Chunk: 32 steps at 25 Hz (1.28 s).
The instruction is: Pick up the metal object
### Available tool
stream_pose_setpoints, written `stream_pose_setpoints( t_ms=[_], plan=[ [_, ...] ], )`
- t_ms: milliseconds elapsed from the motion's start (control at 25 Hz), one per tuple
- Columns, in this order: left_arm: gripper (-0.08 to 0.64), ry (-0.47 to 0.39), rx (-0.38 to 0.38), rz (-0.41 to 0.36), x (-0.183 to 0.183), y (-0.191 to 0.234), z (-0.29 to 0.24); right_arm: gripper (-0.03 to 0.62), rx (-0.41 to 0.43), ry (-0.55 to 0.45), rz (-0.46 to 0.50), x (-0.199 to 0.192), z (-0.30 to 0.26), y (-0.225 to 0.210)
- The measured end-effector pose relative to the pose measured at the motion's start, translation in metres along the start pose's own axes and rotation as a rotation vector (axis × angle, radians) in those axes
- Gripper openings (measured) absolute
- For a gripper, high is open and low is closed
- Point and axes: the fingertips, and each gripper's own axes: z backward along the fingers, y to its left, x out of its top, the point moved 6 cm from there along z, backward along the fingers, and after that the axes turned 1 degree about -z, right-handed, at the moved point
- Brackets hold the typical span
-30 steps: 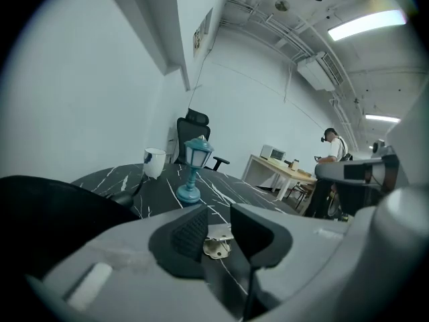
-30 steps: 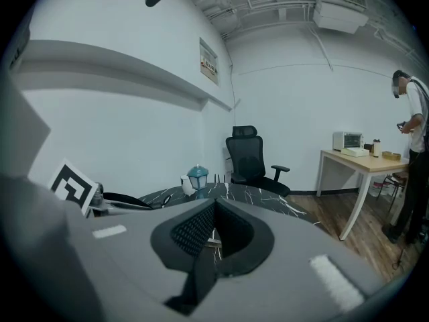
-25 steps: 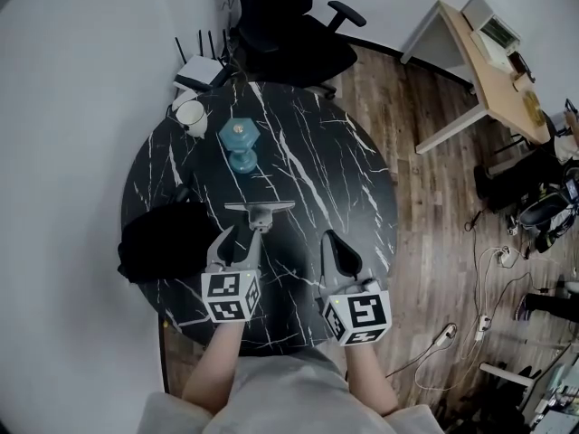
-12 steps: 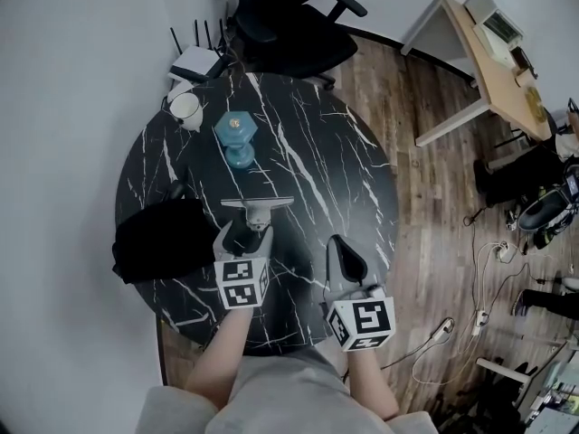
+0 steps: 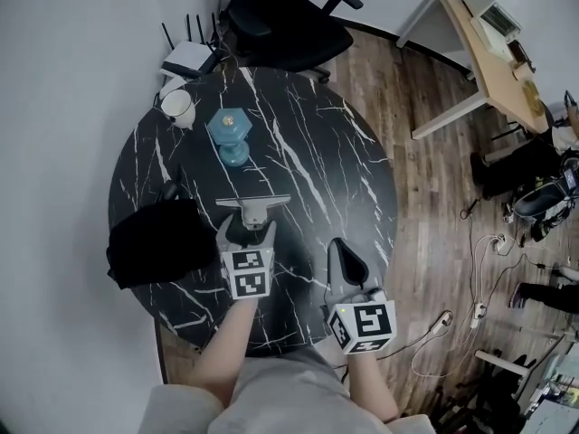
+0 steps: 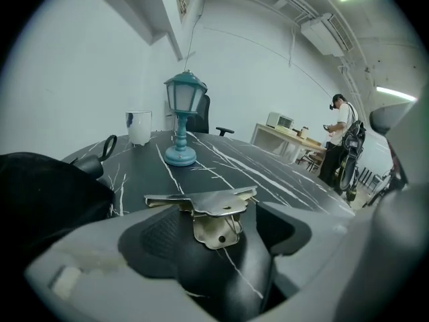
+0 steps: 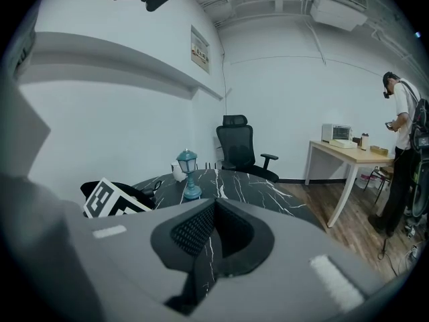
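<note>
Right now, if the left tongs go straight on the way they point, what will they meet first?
The metal object, which lies on the table just ahead. The left tongs are opening, and the object's lower tab sits between their tips, apparently untouched, though depth is hard to judge.

Left tool (image 5: 246, 231) jaws opening — metal object (image 5: 254, 206) between, right tool (image 5: 337, 250) closed
</note>
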Motion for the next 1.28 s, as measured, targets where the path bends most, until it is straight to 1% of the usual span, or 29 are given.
stream_pose_setpoints(
  t_ms=[240,480,560,600,640,960,1080,1280],
  plan=[
    [0.357,0.026,0.028,-0.002,-0.001,-0.001,-0.013,0.000,-0.006,0.012,0.001,-0.005,-0.001,0.001],
    [0.357,0.063,0.077,0.027,-0.004,0.000,-0.023,0.000,-0.004,0.020,0.002,-0.005,-0.003,0.001],
    [0.347,0.072,0.088,0.015,-0.005,0.000,-0.023,0.000,0.000,0.021,0.004,-0.004,-0.004,0.001],
    [0.330,0.075,0.092,0.005,-0.005,0.000,-0.023,0.000,0.003,0.020,0.005,-0.004,-0.004,0.002],
    [0.287,0.077,0.095,-0.001,-0.005,0.000,-0.023,0.000,0.005,0.020,0.005,-0.003,-0.004,0.002],
    [0.272,0.065,0.067,0.014,-0.005,0.005,-0.015,0.000,0.015,0.004,0.011,0.001,0.000,0.006],
    [0.272,0.046,0.054,-0.011,-0.002,0.004,-0.007,0.000,0.023,-0.006,0.016,0.005,0.002,0.009],
    [0.272,-0.015,0.026,-0.062,0.010,0.000,0.013,0.000,0.045,-0.035,0.023,0.012,0.004,0.017]
  ],
)
